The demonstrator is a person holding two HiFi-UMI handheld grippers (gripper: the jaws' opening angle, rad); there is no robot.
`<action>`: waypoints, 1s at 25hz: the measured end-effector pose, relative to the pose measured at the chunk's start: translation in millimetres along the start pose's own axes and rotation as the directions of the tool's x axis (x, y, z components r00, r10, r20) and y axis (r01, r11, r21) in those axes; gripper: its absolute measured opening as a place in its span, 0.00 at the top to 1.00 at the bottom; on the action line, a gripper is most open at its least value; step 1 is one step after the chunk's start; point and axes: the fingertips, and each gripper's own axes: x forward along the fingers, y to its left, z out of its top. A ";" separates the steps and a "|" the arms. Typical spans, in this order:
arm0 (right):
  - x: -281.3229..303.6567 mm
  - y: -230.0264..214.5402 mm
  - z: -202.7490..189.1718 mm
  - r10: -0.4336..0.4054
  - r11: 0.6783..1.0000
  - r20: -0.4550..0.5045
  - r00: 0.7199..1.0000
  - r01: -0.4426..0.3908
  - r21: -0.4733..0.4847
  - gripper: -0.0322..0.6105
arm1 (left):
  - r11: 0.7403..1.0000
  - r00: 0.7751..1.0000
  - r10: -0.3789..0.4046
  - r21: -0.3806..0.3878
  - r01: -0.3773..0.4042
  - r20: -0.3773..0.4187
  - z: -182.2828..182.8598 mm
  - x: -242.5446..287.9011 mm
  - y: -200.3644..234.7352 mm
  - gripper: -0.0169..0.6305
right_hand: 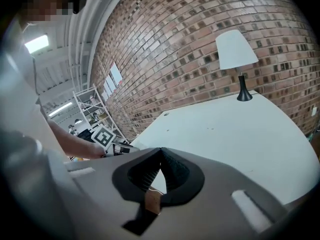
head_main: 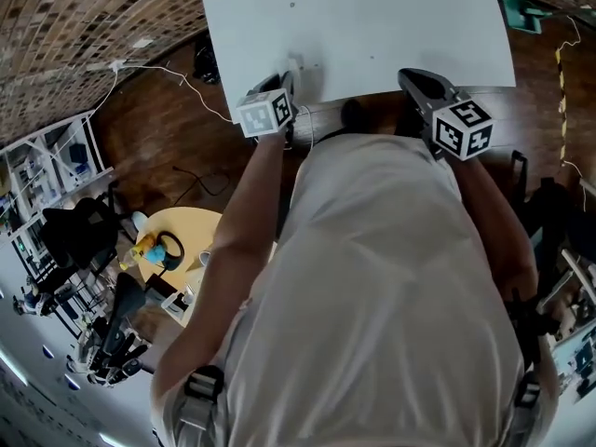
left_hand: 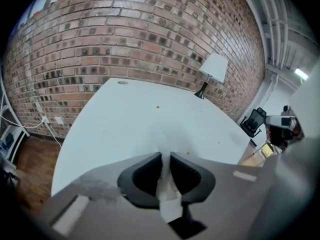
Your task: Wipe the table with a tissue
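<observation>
Left tongs (left_hand: 165,156) were clamped on a white tissue (left_hand: 167,194) at the white counter's (left_hand: 130,119) near edge | right tongs (right_hand: 161,151) were closed, empty | wiping seemingly barely begun; specks (left_hand: 158,107) remained.

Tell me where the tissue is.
In the left gripper view, the tissue is pinched between the fingers of the left gripper, at the white table's near edge.

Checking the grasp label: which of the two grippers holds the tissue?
The left gripper: a white tissue is pinched between its jaws. The right gripper has jaws meeting at the tips, with nothing between them.
</observation>
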 end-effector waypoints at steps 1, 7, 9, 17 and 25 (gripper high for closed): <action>2.0 0.9 -0.5 0.016 1.000 -0.010 1.000 -0.016 -0.005 0.94 | 1.000 1.000 0.012 0.001 -0.012 -0.005 2.6 3.0 1.7 0.90; 1.4 -12.9 -3.7 0.038 0.999 -0.036 0.999 -0.037 0.028 0.94 | 0.995 0.995 0.093 0.028 -0.093 -0.025 10.6 19.3 6.8 0.90; -1.6 -16.7 -2.8 0.036 0.998 -0.028 0.999 -0.034 0.049 0.94 | 0.990 0.992 0.123 0.077 -0.121 -0.020 7.7 24.7 6.8 0.90; -15.3 -43.3 -4.7 0.004 0.995 -0.017 1.000 -0.002 0.104 0.94 | 0.913 0.968 0.248 0.342 -0.223 -0.033 -5.2 35.7 -15.2 0.91; -22.5 -55.4 -1.1 0.020 0.995 -0.031 0.999 -0.017 0.100 0.94 | 0.908 0.955 0.289 0.334 -0.251 -0.066 -12.9 37.0 -20.6 0.91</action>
